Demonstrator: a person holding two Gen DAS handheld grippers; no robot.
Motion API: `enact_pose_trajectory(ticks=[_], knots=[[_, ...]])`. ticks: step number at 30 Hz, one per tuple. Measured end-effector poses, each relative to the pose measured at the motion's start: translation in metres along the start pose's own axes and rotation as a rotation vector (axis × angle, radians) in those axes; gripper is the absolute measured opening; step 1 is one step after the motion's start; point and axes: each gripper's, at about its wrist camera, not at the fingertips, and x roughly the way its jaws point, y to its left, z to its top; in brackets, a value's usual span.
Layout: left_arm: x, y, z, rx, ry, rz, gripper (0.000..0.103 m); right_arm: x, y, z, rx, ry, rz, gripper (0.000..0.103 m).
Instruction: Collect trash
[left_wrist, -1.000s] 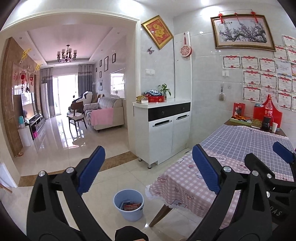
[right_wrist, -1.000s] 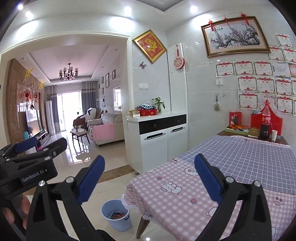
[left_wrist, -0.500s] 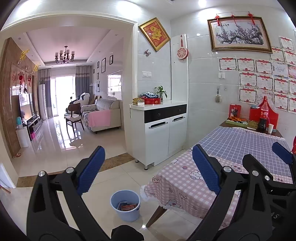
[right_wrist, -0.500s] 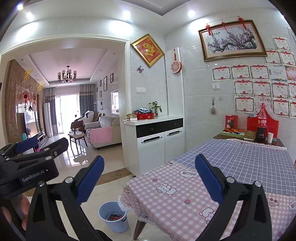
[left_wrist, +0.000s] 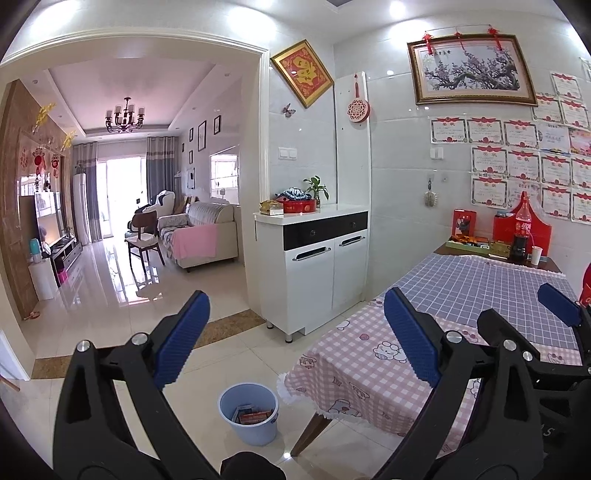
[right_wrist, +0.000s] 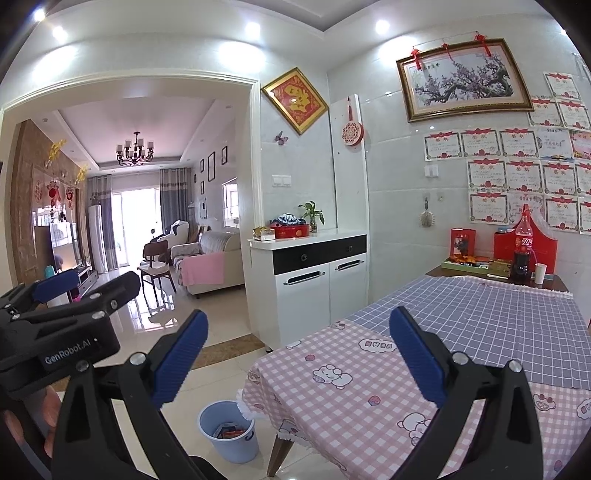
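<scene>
A light blue bin (left_wrist: 248, 413) stands on the tiled floor by the table's near corner, with red and white packets inside; it also shows in the right wrist view (right_wrist: 229, 431). My left gripper (left_wrist: 295, 336) is open and empty, held high above the floor and bin. My right gripper (right_wrist: 299, 350) is open and empty above the table's pink checked cloth (right_wrist: 369, 391). The left gripper shows at the left edge of the right wrist view (right_wrist: 66, 306). No loose trash shows on the cloth.
A table (left_wrist: 461, 295) with pink and blue checked cloths fills the right. At its far end stand a cola bottle (left_wrist: 521, 232), a paper cup (left_wrist: 536, 255) and red boxes (left_wrist: 464, 221). A white cabinet (left_wrist: 314, 269) stands against the wall. The living room opens at left.
Both grippers have risen and tilted a little, so the bin and table sit lower in view. Both stay open and empty.
</scene>
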Motion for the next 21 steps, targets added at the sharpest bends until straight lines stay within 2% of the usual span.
enact_pose_trajectory(ticks=[21], knots=[[0.0006, 0.0009, -0.0005, -0.001, 0.005, -0.002, 0.093, 0.0045, -0.0035, -0.0035, 0.001, 0.008, -0.007, 0.097]])
